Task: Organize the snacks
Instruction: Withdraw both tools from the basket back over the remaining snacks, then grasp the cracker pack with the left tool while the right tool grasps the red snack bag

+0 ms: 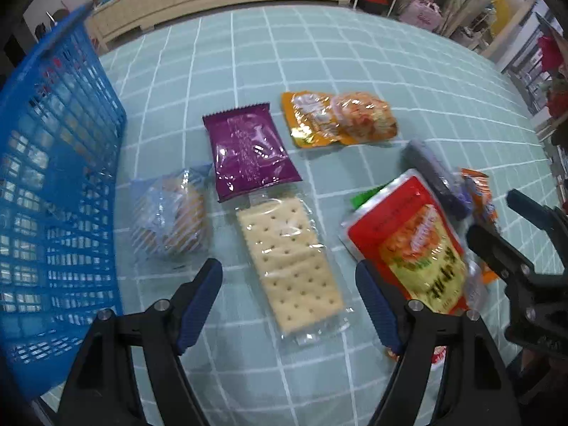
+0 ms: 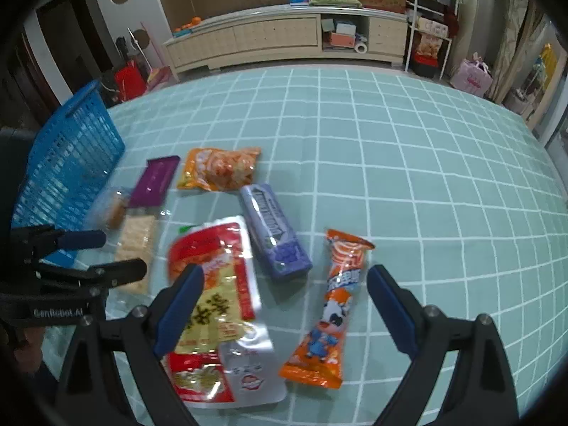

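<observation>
jaws of the left gripper (image 1: 289,305) are seen spread wide, nothing clamped, astride the clear cracker pack (image 1: 289,259). the right gripper (image 2: 285,310) is likewise held wide and empty above the orange tube snack (image 2: 328,310), its left finger overlapping the red pouch (image 2: 213,284). farther off, the blue basket (image 1: 53,191) is cropped at the frame's left edge.

tablecloth (image 2: 408,163): pale teal, crossed by a white grid
basket (image 1: 53,184): bright blue lattice
cracker pack (image 1: 289,262): clear wrap, cream crackers dotted with holes
purple packet (image 1: 250,152): glossy deep purple
red pouch (image 2: 213,305): red and yellow, silver-edged
tube snack (image 2: 330,312): orange, printed with a cartoon cow
gripper pads (image 2: 179,310): dark blue on black arms
</observation>
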Motion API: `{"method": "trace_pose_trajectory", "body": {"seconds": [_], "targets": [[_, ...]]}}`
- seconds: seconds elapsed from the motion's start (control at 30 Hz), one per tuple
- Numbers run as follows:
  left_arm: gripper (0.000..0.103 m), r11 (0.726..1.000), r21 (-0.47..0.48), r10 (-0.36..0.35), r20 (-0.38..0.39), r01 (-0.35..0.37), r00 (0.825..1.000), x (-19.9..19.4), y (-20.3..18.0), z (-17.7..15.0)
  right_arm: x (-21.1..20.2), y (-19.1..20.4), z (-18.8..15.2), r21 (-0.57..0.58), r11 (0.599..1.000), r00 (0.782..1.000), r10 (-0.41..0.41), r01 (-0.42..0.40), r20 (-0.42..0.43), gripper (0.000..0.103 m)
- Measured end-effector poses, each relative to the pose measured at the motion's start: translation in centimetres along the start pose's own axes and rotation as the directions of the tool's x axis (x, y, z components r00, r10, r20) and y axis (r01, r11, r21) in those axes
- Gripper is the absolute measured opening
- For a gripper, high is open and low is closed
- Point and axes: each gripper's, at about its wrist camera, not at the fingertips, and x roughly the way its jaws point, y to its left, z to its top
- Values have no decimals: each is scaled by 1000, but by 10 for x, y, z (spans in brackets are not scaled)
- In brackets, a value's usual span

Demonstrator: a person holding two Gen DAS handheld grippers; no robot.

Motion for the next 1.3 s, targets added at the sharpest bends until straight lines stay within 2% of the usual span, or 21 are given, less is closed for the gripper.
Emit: {"method": "trace_pose_trajectory", "body": {"seconds": [0.17, 0.33, 0.5, 0.57, 0.67, 0.83, 1.0, 1.17, 1.3], "targets": [[76, 1000, -5, 12, -23, -12, 1000, 16, 0, 4, 1, -3, -1, 19, 1000, 1000, 17, -17, -10, 95], [75, 998, 38, 48, -12, -47, 999, 22, -6, 6, 0, -5, -1, 28, 999, 1000, 23, -23, -10, 95], [50, 997, 67, 40, 26, -41, 999, 14, -17, -4, 0, -6, -3, 39, 999, 999, 33, -32, -14, 95], [46, 997, 70, 37, 31, -40, 999, 12, -20, -11, 0, -6, -3, 43, 998, 999, 43, -42, -19, 95], [44, 997, 65, 32, 52, -35, 998, 5, -17, -23, 1, -3, -6, 33, 998, 998, 56, -55, -26, 95], [44, 999, 34, -17, 94, 14, 995, -17, -7, -54, -2, 9, -12, 2, 995, 995, 96, -96, -38, 95], [44, 997, 74, -8, 149, -3, 989, -34, -7, -78, 0, 30, -10, -77, 994, 994, 71, -77, -81, 95], [44, 998, 65, -24, 155, 14, 988, -41, 9, -93, 2, 41, -10, -105, 994, 992, 8, -21, -126, 95], [44, 998, 55, -47, 160, 38, 986, -45, 17, -84, 0, 48, -6, -98, 995, 988, 15, -30, -156, 95]]}}
